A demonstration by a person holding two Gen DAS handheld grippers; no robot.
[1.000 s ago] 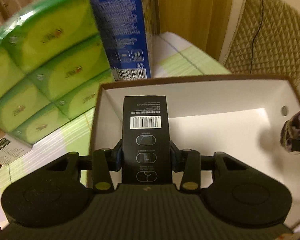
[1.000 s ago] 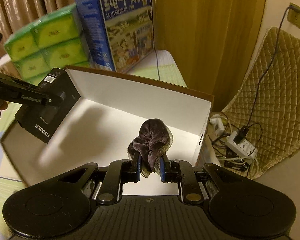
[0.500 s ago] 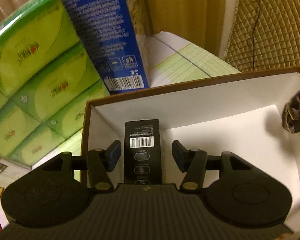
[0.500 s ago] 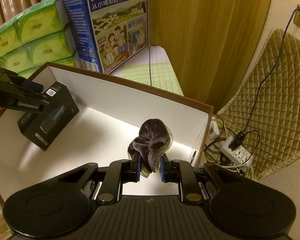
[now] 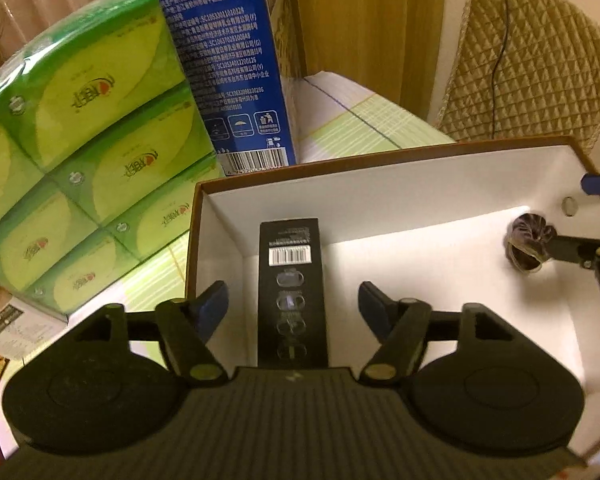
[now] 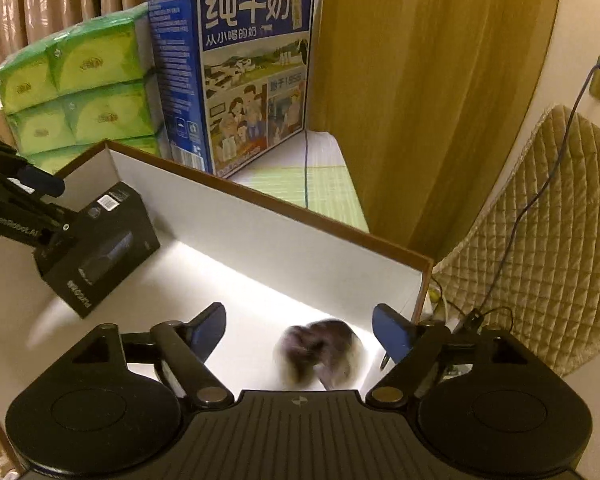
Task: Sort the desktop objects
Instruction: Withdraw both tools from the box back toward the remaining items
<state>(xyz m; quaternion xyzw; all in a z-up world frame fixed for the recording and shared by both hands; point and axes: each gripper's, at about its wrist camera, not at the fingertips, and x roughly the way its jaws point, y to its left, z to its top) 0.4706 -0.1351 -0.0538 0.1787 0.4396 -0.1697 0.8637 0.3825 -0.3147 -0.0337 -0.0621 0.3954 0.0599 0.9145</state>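
2 objects now lie inside the white tray [image 5: 400, 196]: the black box [image 5: 292, 292] at its left end and the dark scrunchie [image 6: 320, 350] near the right wall. Both the left gripper [image 5: 292, 308] and the right gripper [image 6: 300, 328] stand wide, holding nothing. Risk: the box lies between the spread left fingers, so a crooked withdrawal could drag it; the scrunchie looks blurred and may roll. 1.0 s ago each gripper clamped its item; both are released since.
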